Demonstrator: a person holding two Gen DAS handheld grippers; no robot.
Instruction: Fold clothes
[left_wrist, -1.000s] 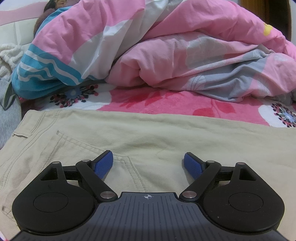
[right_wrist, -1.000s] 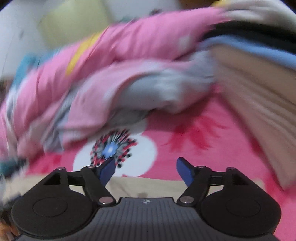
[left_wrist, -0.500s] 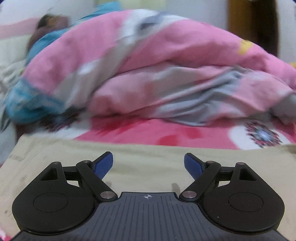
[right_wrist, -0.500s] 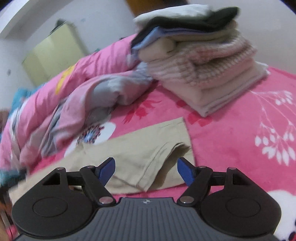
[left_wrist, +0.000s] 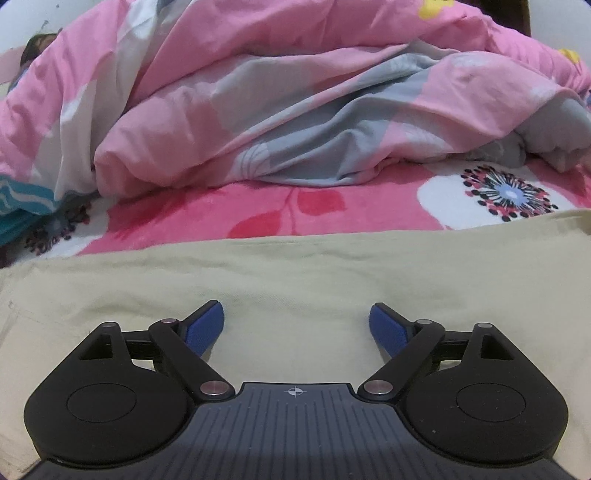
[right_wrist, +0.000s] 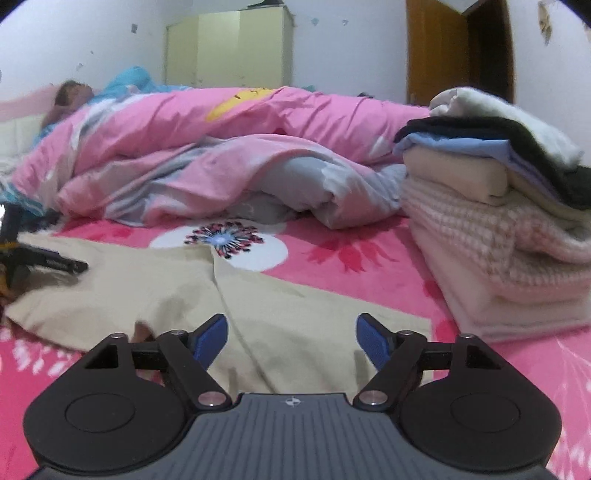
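Lying flat on the pink floral bed sheet (left_wrist: 207, 218), the beige trousers (left_wrist: 295, 280) are spread directly under and ahead of the left gripper (left_wrist: 296, 325). Its blue pads (left_wrist: 205, 326) are held wide apart, having just been opening a little further — nothing is pinched, only flat trouser fabric is seen between and below them. Beyond the trousers, a crumpled pink and grey duvet (left_wrist: 280, 110) is heaped across the far side of the sheet.

From the right wrist view, the right gripper (right_wrist: 291, 338) is likewise spread, its jaws having just been opening, with nothing clamped. The trousers (right_wrist: 280, 314) are seen below it, a leg running out ahead and to the left over the bed sheet (right_wrist: 354, 266); a fold line is visible down the cloth just ahead of the left pad (right_wrist: 210, 338). To the right of this gripper, a stack of folded clothes (right_wrist: 509, 229) is set on the sheet, apart from the trousers. Far left, the dark tip of the other gripper (right_wrist: 55, 263) rests over the trousers — contact cannot be told. A person (right_wrist: 70, 99) is lying under the duvet (right_wrist: 236, 155), far back left.
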